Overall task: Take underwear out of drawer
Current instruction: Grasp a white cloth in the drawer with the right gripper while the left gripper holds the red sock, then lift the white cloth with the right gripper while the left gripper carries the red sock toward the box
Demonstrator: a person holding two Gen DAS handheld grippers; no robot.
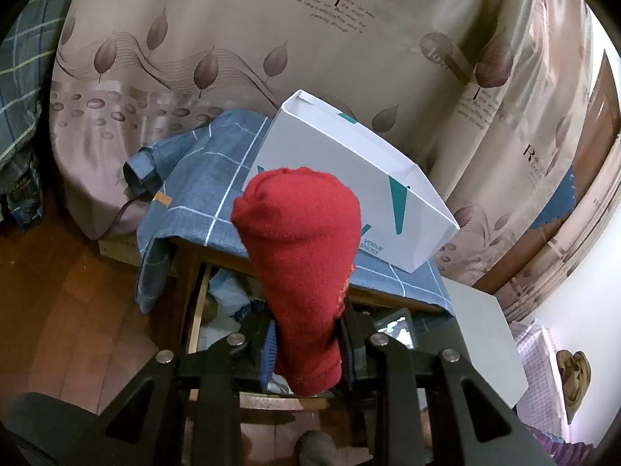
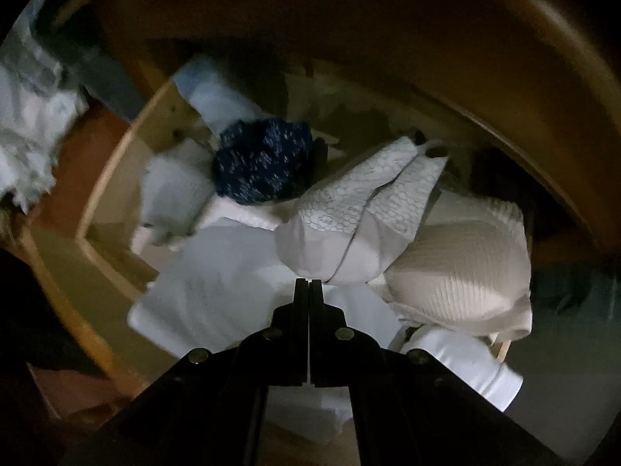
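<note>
Because the right gripper (image 2: 309, 281) had its fingers pressed flat together with nothing visibly between them, the main risk was that it would come up from the drawer (image 2: 116, 178) empty. The fingertips stood at the near edge of a white bundle with a honeycomb print (image 2: 349, 213), just touching or just short of it; the dim, blurred view made it hard to say which. A pinch that only caught air, or a thin fold, would let the cloth slip back among the other folded whites. Which of these bundles was the underwear could not be told for sure. A dark blue speckled roll (image 2: 264, 163) lay beyond it, towards the back left, and a ribbed cream piece (image 2: 458, 260) lay against its right side.

The honeycomb bundle lay with its long axis running from near the fingertips up and to the right, its far end pointing at the back of the drawer.

The left gripper (image 1: 308, 343) held a red sock (image 1: 299, 248) clamped between its fingers, toe end pointing up and away, above the open drawer and the desk (image 1: 194, 248) with its blue checked cloth (image 1: 202, 178). A white shoebox (image 1: 349, 171) sat on that cloth. Holding the sock there left only one hand free for the cloth below.
</note>
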